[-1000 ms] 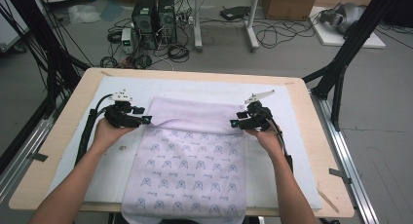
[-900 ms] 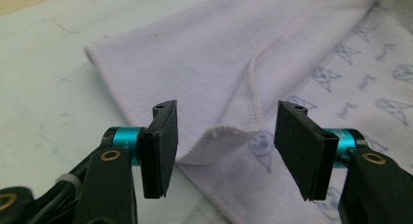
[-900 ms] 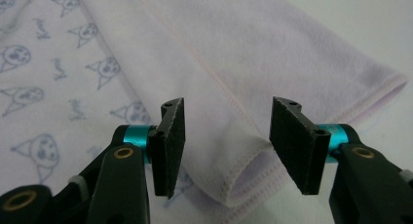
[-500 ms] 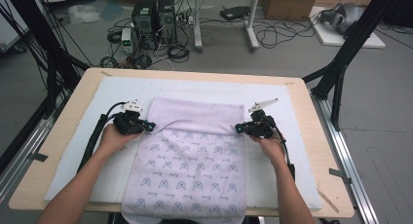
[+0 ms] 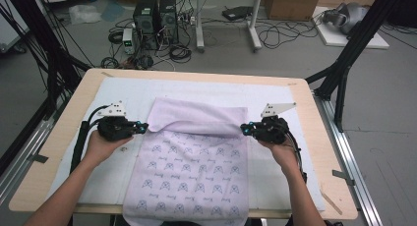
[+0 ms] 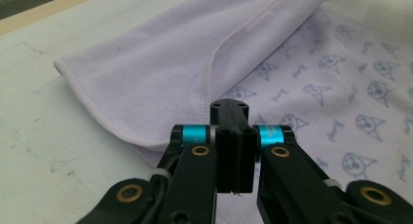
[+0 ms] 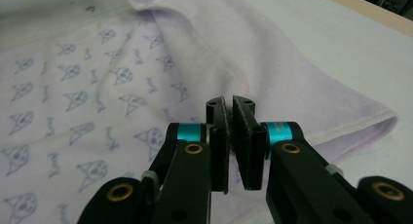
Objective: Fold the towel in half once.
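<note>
At the near edge of the table (image 5: 61, 137), draped a little past it, the printed end of the towel (image 5: 187, 172). Lies flat from there up the middle of the white mat (image 5: 123, 93), pale lilac, small blue figures facing up. Further in, on the towel's left edge, the left gripper (image 5: 143, 128), held in the left hand (image 5: 101, 145) and pointing inward across the table. Jaws pressed flat together in the left gripper view, pinching the hem of the turned-over cloth where that hem runs down to their tips. Straight across, level with it, the right gripper (image 5: 243, 129) in the right hand (image 5: 280, 150), pointing inward too. Jaws all but together in the right gripper view, a sliver of gap left and lilac fuzz caught at the tips, so clamped on the hem at the towel's right edge. Between the two, the flap (image 5: 196, 115): the towel's far end, folded back toward the person, plain side up, lying over the printed face, its loose hem sagging in a shallow curve from one gripper to the other. Beyond the fold, bare mat, then the table's far edge. Past that, on the floor, computer towers (image 5: 155, 14) and loose cables (image 5: 275, 37).
</note>
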`<state>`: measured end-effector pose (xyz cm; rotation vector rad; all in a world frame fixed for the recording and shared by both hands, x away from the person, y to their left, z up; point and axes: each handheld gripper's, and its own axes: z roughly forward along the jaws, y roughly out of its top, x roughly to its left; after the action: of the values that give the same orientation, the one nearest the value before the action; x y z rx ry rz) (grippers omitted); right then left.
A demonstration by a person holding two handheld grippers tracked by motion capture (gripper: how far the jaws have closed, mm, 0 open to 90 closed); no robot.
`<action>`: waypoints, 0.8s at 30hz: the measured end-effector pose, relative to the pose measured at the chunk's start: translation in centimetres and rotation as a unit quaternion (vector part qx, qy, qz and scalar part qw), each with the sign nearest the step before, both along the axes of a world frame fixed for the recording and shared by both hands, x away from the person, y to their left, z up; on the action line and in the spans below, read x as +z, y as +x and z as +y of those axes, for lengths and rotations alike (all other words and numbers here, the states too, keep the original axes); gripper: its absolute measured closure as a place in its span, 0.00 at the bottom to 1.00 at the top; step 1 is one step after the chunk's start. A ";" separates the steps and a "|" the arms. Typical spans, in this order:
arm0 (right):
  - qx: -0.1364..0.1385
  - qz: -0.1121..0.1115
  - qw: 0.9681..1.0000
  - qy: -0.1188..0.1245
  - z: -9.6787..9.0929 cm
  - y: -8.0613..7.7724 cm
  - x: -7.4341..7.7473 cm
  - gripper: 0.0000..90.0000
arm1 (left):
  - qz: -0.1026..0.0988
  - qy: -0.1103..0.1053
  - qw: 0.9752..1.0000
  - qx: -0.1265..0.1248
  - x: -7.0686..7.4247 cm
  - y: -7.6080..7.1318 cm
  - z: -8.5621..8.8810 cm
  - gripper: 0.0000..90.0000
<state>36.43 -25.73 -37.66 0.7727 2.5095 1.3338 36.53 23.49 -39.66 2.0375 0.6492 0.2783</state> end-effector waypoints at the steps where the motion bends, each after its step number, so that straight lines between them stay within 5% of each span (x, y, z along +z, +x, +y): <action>1: 0.001 -0.001 1.000 -0.006 0.0 -0.2 -0.1 0.95 | -0.002 0.005 1.000 0.002 -0.2 0.1 -0.1 0.99; 6: -0.014 0.025 0.999 -0.017 -0.6 0.3 -1.9 0.94 | 0.016 0.040 0.999 0.021 -1.9 1.4 -1.8 0.57; 11: -0.018 0.052 0.998 -0.030 -0.4 1.2 -3.4 0.94 | 0.012 0.063 0.996 0.061 -3.6 2.9 -2.8 0.45; 17: -0.016 0.059 0.998 -0.035 0.0 1.6 -4.0 0.93 | 0.005 0.071 0.995 0.067 -4.2 3.5 -2.7 0.61; 21: -0.016 0.058 0.998 -0.036 0.2 1.8 -4.1 0.93 | 0.003 0.078 0.995 0.055 -4.1 3.7 -2.8 0.90; 24: -0.015 0.053 0.998 -0.037 0.4 1.6 -3.9 0.93 | -0.001 0.073 0.996 0.051 -3.7 3.4 -2.9 0.96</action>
<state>38.04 -25.37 -41.59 0.8828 2.6024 1.2121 39.96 20.61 -43.35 2.1451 0.7528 0.3976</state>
